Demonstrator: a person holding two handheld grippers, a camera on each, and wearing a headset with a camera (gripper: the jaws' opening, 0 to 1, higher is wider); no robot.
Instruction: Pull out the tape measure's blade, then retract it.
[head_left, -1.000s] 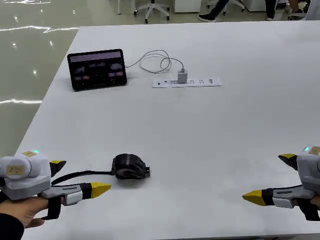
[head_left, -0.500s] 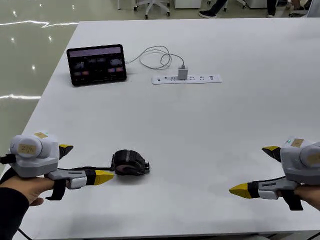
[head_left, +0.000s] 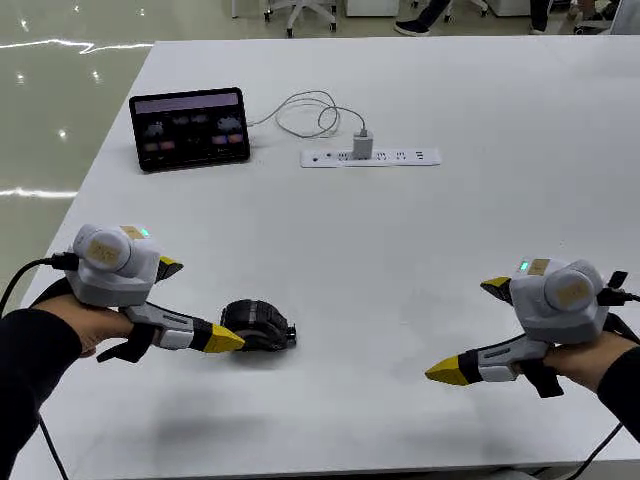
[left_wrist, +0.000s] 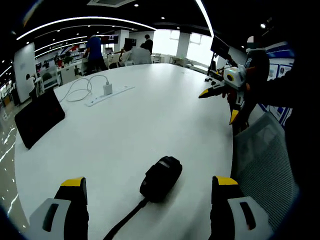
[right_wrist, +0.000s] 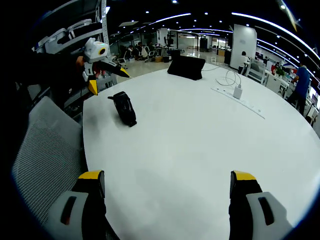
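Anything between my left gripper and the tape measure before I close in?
Nothing visible does. The tape measure lies on bare table just ahead of the left gripper, whose jaws stand open. Its strap trails toward the gripper.

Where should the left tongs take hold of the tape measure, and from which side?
Probably the black case of the tape measure, across its two long sides. Come in from the strap end with the left tongs: the case lies lengthwise between their open jaws, strap trailing toward them.
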